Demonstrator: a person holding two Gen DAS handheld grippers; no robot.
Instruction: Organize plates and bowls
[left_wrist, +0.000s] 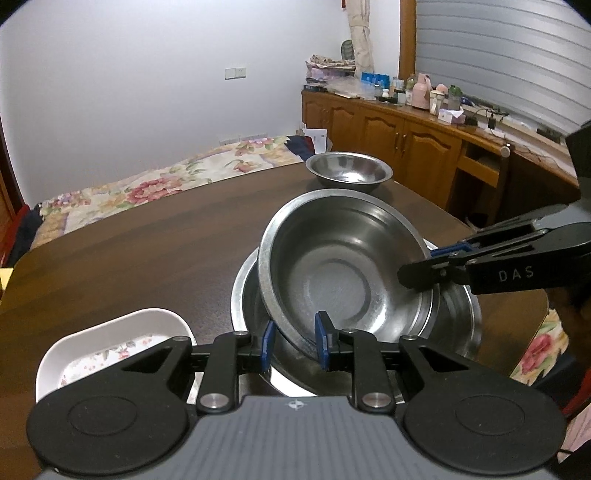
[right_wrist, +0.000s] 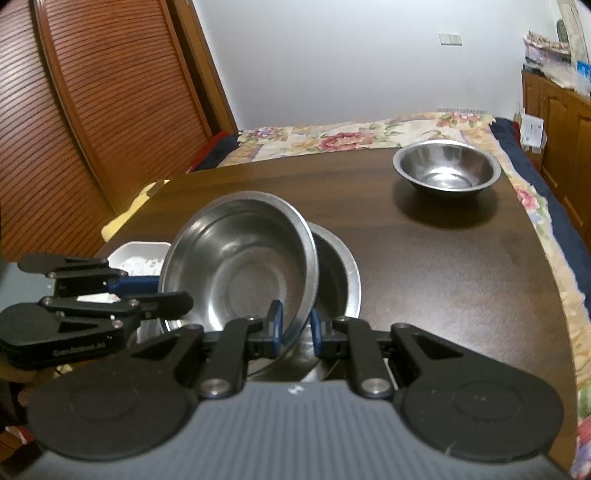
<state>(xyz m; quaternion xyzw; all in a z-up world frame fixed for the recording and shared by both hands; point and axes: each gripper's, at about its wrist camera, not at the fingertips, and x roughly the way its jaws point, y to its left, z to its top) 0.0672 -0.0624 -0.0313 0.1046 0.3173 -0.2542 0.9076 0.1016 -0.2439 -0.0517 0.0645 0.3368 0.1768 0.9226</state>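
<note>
I pinched the tilted steel bowl (left_wrist: 343, 266) by its rim with my left claw (left_wrist: 293, 341) and my right claw (right_wrist: 293, 330), nesting it into the larger bowl (left_wrist: 458, 317) on the table (left_wrist: 147, 251) to save room.

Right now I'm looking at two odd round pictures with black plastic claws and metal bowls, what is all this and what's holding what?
There is no robot here. A person holds a two-finger grabbing tool in each hand, and each tool has a wide-angle camera looking along its fingers. One picture comes from the left gripper, the other from the right gripper, so each also shows the other tool from the side.

On the dark wooden table are a tilted steel bowl sitting inside a larger steel bowl, a small steel bowl standing alone at the far end, and a white dish with a flower pattern.

Both grippers pinch the tilted bowl's rim, one on each side, as if nesting it into the larger one.
</note>
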